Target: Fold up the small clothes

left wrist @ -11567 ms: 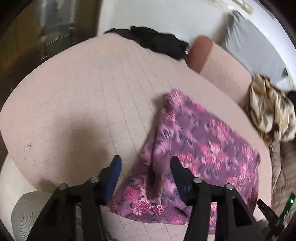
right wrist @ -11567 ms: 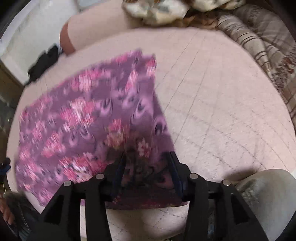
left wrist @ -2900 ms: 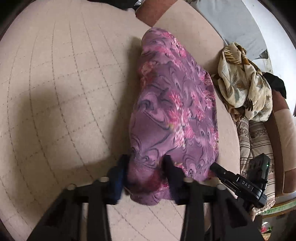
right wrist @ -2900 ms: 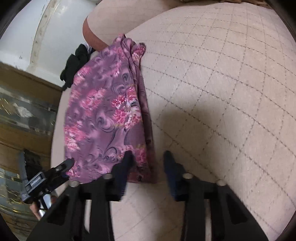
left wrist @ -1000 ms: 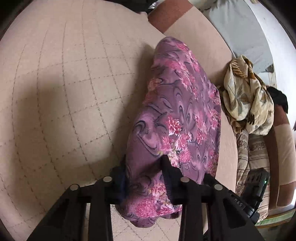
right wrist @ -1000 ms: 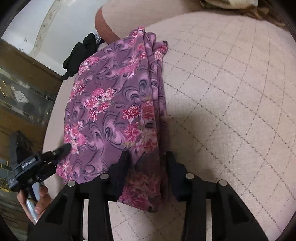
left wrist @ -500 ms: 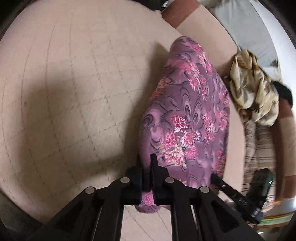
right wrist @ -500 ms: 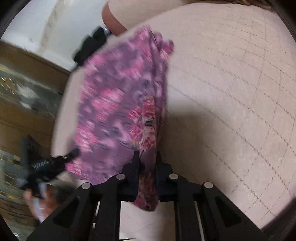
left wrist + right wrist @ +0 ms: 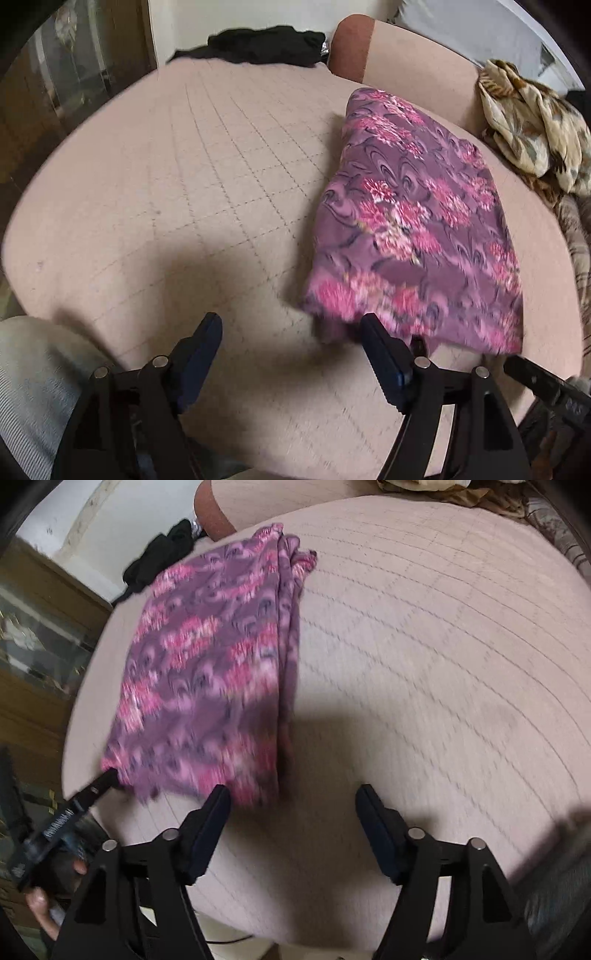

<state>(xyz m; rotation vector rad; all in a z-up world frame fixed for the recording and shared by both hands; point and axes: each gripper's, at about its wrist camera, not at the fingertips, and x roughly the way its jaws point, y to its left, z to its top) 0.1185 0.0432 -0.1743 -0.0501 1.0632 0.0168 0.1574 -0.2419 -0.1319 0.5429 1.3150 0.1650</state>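
A purple cloth with pink flowers lies folded in a long strip on the pink quilted cushion. It also shows in the right wrist view, with its layered fold edge on the right side. My left gripper is open and empty, just short of the cloth's near end, which lies by its right finger. My right gripper is open and empty, with the cloth's near corner by its left finger. The other gripper's tip touches the cloth's near left corner.
A black garment lies at the cushion's far edge. A beige patterned cloth is heaped at the right, over striped cushions. A brown-ended bolster sits behind. A glass cabinet stands to the left. My knee is near left.
Both grippers were shut on the cloth's near end half a second ago. Now both have opened, let it go and pulled back; the cloth lies flat.
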